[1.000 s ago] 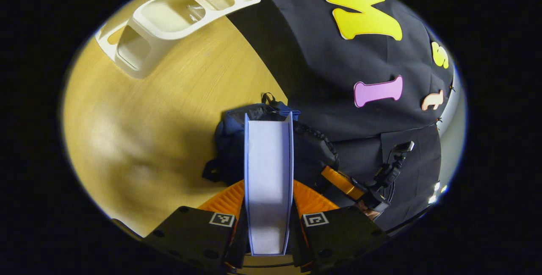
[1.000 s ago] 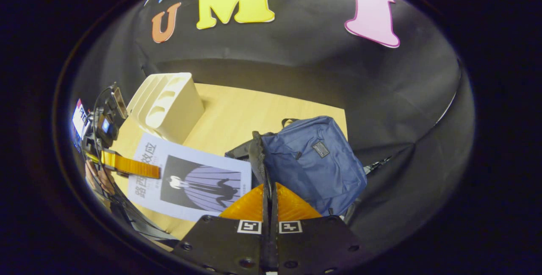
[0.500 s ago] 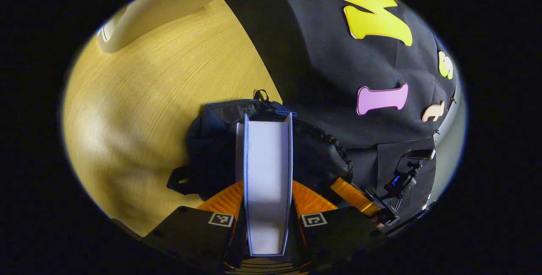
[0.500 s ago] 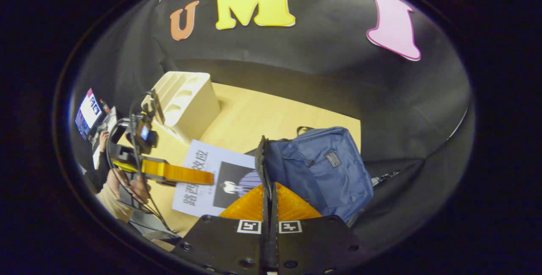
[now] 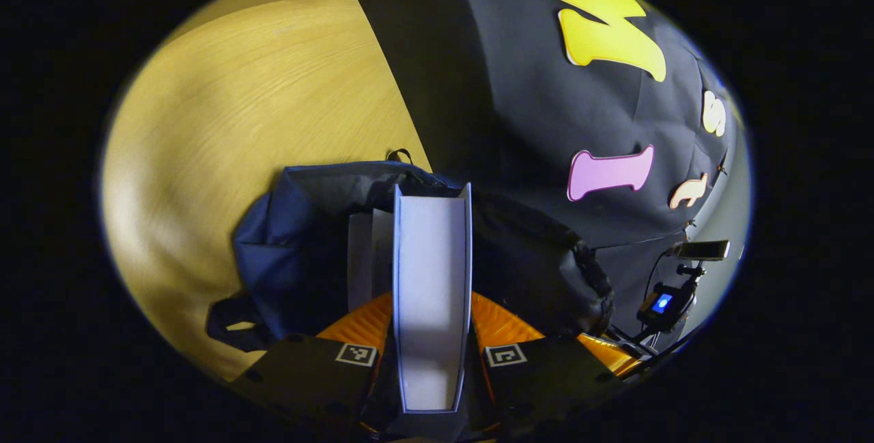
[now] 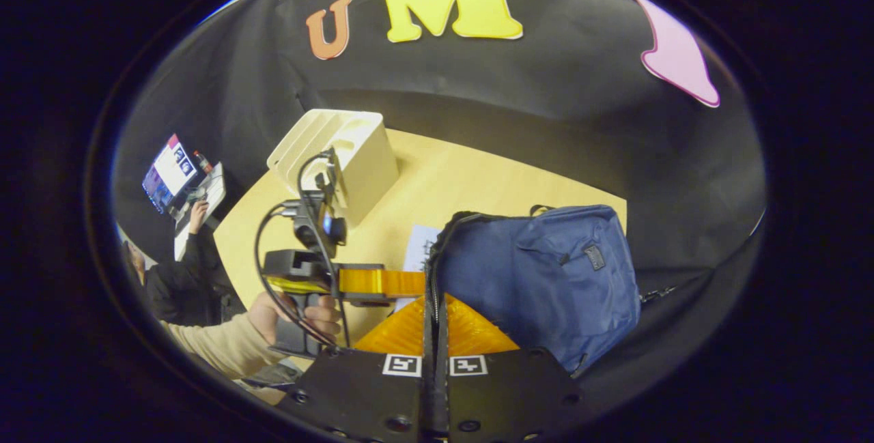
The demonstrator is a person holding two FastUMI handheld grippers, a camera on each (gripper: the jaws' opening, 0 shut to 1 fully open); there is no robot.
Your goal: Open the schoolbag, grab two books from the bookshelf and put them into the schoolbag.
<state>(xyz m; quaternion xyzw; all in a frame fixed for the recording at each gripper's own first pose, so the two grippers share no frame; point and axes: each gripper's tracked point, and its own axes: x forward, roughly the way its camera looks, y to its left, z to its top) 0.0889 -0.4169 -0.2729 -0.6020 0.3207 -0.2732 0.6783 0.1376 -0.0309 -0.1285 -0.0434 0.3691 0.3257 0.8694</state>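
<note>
My left gripper [image 5: 431, 317] is shut on a pale book [image 5: 431, 272], held edge-on with its far end inside the open mouth of the navy schoolbag [image 5: 287, 252]. A second pale book [image 5: 360, 252] stands inside the bag just to its left. In the right gripper view, my right gripper [image 6: 435, 310] is shut on the black zip edge [image 6: 431, 272] of the schoolbag [image 6: 546, 279] and holds the mouth apart. There the left gripper [image 6: 399, 282], held by a hand [image 6: 300, 313], reaches into the bag, with only a corner of the book [image 6: 418, 248] showing.
The white bookshelf [image 6: 341, 153] stands at the far left of the wooden table [image 6: 471, 183]. A person sits at a laptop [image 6: 167, 170] beyond the table. The booth's black cloth wall lies close behind the bag. The right gripper [image 5: 604, 355] shows at the bag's right.
The left gripper has carried the book forward into the bag's mouth, and the bookshelf has slid out of its view. The right gripper kept hold of the zip edge.
</note>
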